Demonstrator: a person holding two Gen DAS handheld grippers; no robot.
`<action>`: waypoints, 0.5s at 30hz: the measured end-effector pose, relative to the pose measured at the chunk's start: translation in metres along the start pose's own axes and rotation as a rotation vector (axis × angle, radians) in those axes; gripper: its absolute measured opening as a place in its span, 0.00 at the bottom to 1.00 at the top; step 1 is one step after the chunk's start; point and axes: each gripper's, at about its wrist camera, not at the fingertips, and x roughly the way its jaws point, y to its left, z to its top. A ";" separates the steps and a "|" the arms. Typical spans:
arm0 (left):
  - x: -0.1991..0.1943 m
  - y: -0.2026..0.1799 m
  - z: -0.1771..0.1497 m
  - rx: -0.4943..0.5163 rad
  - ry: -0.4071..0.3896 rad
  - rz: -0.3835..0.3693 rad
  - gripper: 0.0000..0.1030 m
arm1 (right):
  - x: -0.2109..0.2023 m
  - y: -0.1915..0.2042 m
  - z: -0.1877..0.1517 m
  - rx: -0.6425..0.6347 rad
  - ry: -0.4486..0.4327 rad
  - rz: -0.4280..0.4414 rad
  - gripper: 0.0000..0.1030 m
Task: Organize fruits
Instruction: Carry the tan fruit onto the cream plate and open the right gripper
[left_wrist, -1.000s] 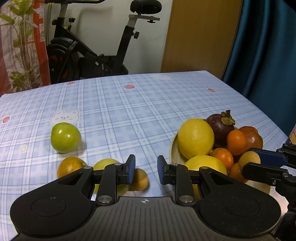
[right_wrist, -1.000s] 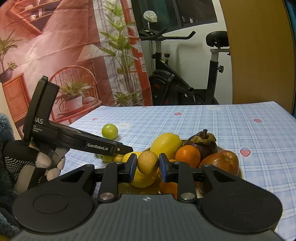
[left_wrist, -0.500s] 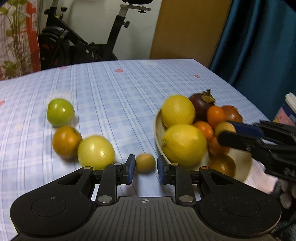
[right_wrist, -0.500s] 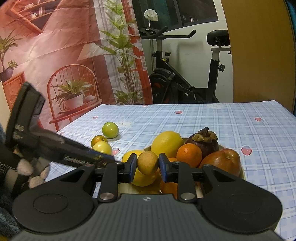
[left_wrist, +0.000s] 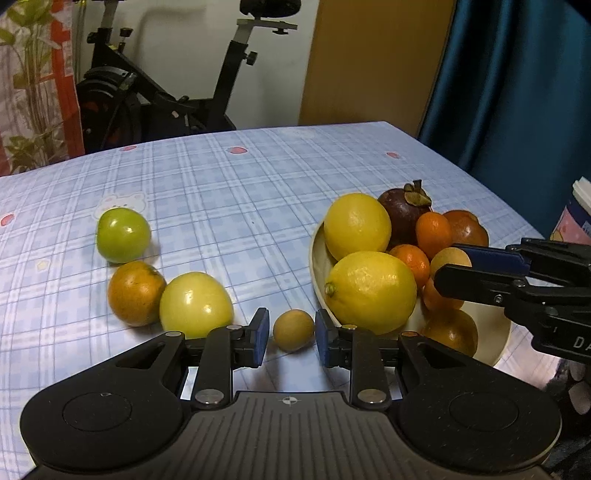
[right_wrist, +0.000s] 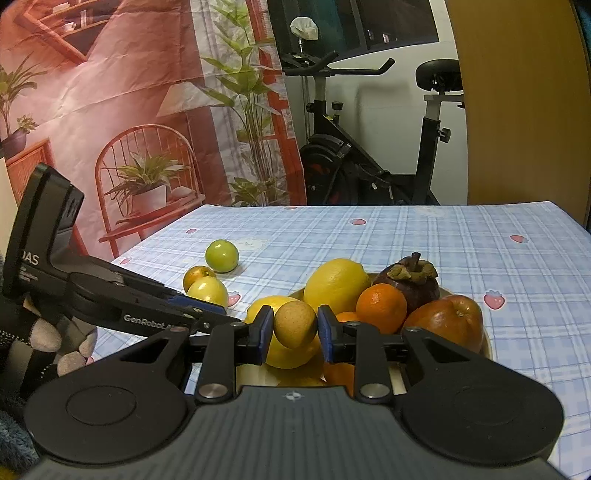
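Left claw (left_wrist: 288, 331): open, straddling a small brown fruit (left_wrist: 293, 329) on the table.
Right claw (right_wrist: 295, 329): clamped on a tan fruit (right_wrist: 295, 324) above the bowl (right_wrist: 488, 345).

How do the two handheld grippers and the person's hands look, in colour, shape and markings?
Both the left gripper and the right gripper are matte black, with a ribbed grey centre, two round side lobes, silver pivot screws and blue finger pads. White lettering "GenRobot.AI" runs along one arm. The left hand wears a dark glove with grey fingertips.
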 end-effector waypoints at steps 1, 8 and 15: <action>0.003 0.000 0.000 0.002 0.004 0.004 0.28 | 0.000 0.000 0.000 0.000 0.002 0.001 0.27; 0.012 -0.002 -0.003 0.008 0.005 0.019 0.27 | 0.002 -0.001 -0.001 -0.001 0.013 -0.001 0.27; -0.010 0.000 -0.007 -0.010 -0.028 0.036 0.27 | 0.000 -0.002 0.001 -0.005 0.011 -0.011 0.27</action>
